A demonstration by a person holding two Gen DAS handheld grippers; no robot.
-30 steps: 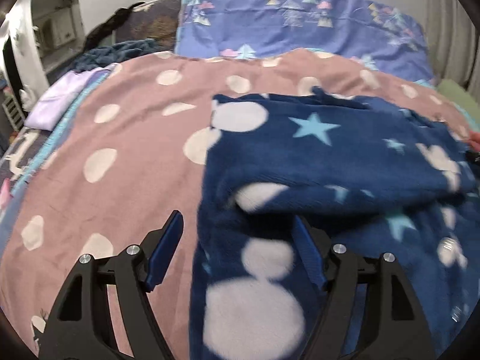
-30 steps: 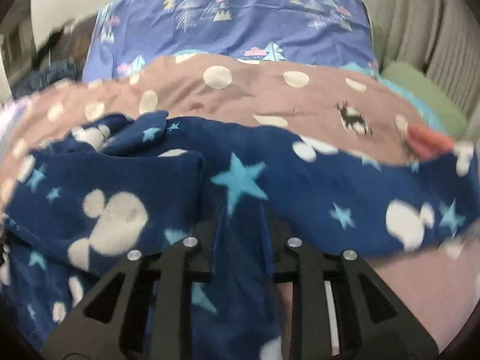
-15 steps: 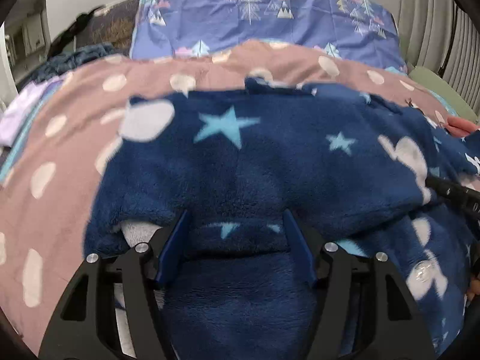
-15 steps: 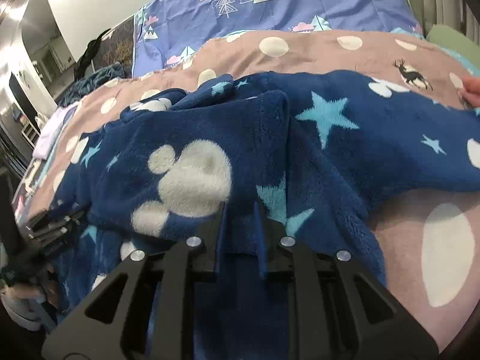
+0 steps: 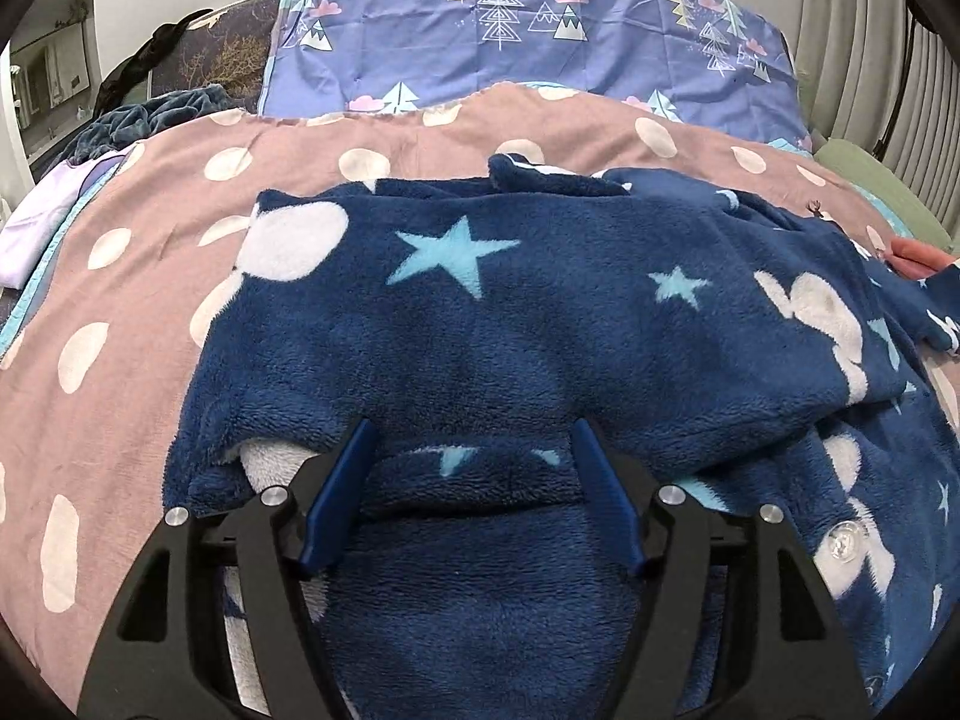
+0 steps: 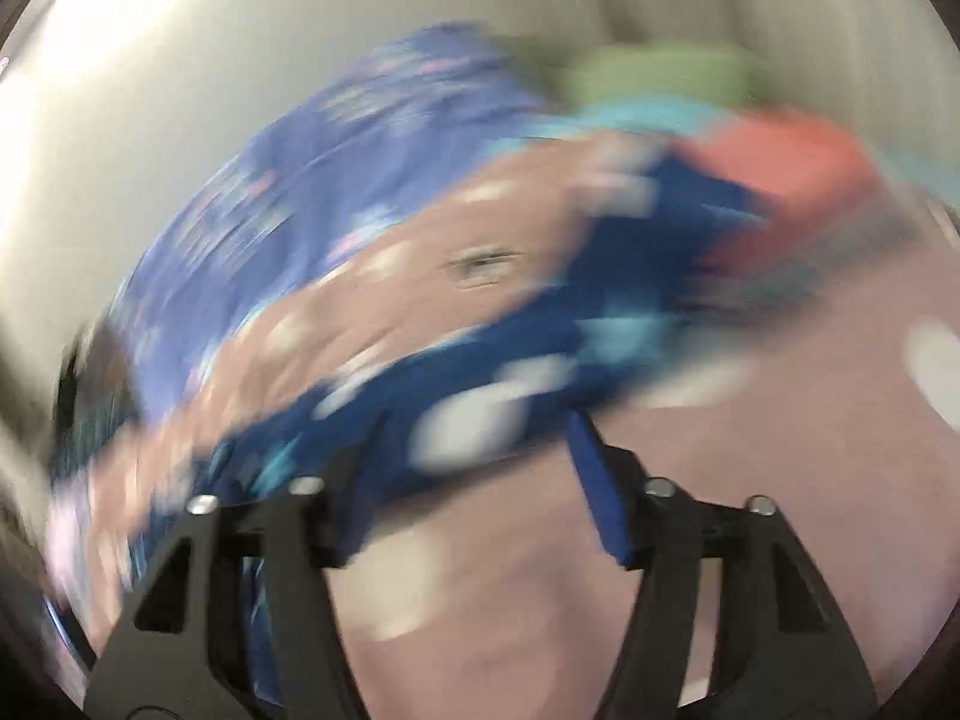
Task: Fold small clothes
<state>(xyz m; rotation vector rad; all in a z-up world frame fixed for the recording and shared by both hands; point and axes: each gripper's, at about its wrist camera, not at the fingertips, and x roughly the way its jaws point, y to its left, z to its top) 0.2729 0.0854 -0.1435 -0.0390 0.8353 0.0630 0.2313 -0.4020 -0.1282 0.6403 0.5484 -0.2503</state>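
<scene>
A navy fleece garment point(image 5: 540, 324) with light blue stars and white mouse shapes lies folded over on the pink dotted bedspread point(image 5: 120, 312). My left gripper point(image 5: 471, 450) is open, its blue fingers point(image 5: 342, 492) wide apart over the near fold of the fleece, gripping nothing. The right wrist view is badly motion-blurred. In it my right gripper point(image 6: 474, 438) is open and empty, with the fleece's edge point(image 6: 480, 372) just beyond its fingertips and pink bedspread point(image 6: 510, 588) beneath.
A blue pillow point(image 5: 528, 42) with tree prints stands at the head of the bed. A lilac cloth point(image 5: 36, 234) and dark clothes point(image 5: 150, 114) lie at the left. A coral garment point(image 6: 780, 162) and a green item point(image 5: 882, 186) lie at the right.
My right gripper has let go of the fleece, opened and swung fast to the right. My left gripper stays open over the fleece and has hardly moved in the last half second.
</scene>
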